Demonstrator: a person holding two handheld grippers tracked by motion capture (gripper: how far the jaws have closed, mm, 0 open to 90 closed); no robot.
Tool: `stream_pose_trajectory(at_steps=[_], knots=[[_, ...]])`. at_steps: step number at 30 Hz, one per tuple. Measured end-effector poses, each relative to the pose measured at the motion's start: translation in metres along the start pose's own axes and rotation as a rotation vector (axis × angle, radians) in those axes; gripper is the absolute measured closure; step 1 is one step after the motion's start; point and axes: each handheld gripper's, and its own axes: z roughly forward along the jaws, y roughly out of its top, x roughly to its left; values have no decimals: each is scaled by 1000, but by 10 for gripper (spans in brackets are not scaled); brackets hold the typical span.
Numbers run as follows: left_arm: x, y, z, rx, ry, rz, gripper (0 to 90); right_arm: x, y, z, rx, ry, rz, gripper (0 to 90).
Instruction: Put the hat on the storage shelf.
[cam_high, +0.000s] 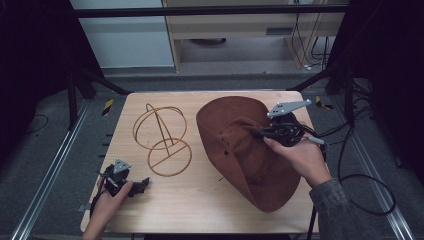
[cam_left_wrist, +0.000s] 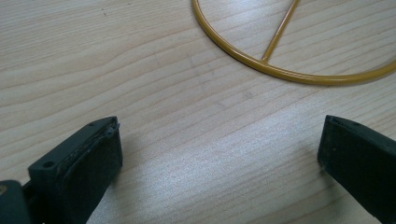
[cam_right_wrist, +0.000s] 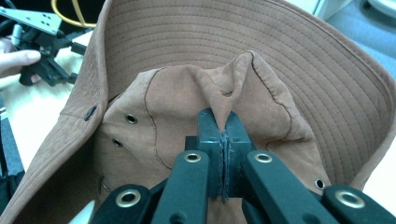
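Observation:
A brown wide-brimmed hat (cam_high: 240, 150) lies on the right half of the wooden table (cam_high: 200, 200), its brim tipped up at the back. My right gripper (cam_high: 255, 133) is shut on a pinched fold of the hat's crown (cam_right_wrist: 233, 93), and the cloth rises in a peak between the pads. A yellow wire hat stand (cam_high: 162, 137) sits left of the hat, with a round base ring (cam_left_wrist: 289, 70). My left gripper (cam_high: 145, 183) rests on the table near the front left corner, jaws wide apart over bare wood with nothing between them (cam_left_wrist: 219, 154).
The table's front and left edges are close to my left hand (cam_high: 107, 202). A black cable (cam_high: 360, 185) loops off the right edge. A pale cabinet (cam_high: 240, 30) stands beyond the far edge. Bare wood lies between stand and front edge.

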Motion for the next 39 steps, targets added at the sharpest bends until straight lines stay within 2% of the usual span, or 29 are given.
stream_pose_trajectory(at_steps=[2,11,18,24,31,34,39], knots=[[0,0,0,0,0,1,0,5,0,-1,-22,1,-2,892],[0,0,0,0,0,-1,0,13,3,-5,-60,10,0,892],[0,0,0,0,0,0,0,21,16,-14,-72,1,-26,892],[0,0,0,1,0,0,0,24,32,-21,-60,-3,-38,892],[0,0,0,1,1,1,0,31,52,-27,-21,-8,-54,892],[0,0,0,1,1,4,0,36,65,-30,12,-12,-56,891],[0,0,0,1,2,4,0,40,74,-31,22,-17,-69,891]])
